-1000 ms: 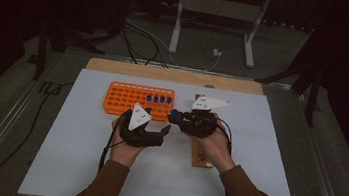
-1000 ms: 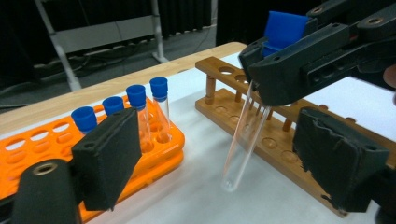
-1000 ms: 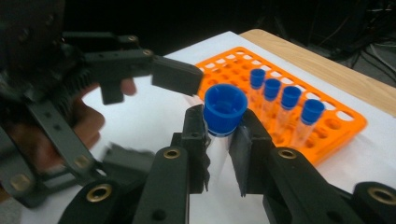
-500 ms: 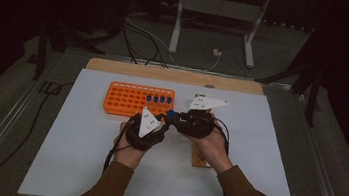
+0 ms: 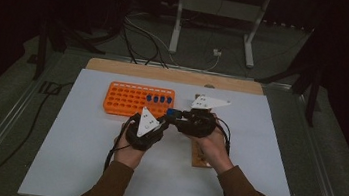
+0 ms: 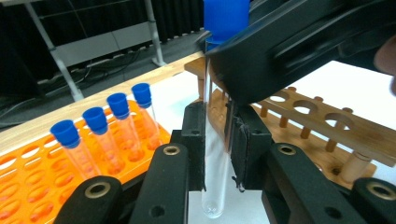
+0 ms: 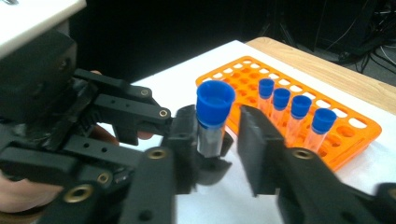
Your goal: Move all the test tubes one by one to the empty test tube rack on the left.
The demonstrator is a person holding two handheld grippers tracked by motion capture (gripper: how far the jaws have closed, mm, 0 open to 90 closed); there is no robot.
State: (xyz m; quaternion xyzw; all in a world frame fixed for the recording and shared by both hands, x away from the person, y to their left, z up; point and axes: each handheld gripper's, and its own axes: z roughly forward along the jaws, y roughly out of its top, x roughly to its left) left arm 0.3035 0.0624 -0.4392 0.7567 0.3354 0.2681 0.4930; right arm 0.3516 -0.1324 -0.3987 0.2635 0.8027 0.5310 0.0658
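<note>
Capped test tube (image 6: 215, 140) sits upright between the two tools, above the desk (image 5: 73, 166) just in front of the orange rack (image 5: 126, 103). Left tool (image 6: 215, 154) is clamped on the clear glass body, pads on both sides, rounded bottom hanging free below them. Its jaws have just been closing, and the tube is between them. Right tool (image 7: 218, 135) sits up by the blue cap (image 7: 215, 102); its jaws have just been opening and one pad now stands off the tube with a visible gap, so it's apart, not gripping. Reads as a handover, right to left: low grip on the glass leaves the cap end free and keeps the tube vertical for dropping into a hole. Count: one tube in hand, four more blue-capped tubes (image 7: 292, 116) standing in a row in the orange rack, the other holes I can see are empty. One wooden rack (image 6: 327, 126) beside it, under the right hand (image 5: 214, 146); no tubes in the holes in view. Two racks, five tubes total.
</note>
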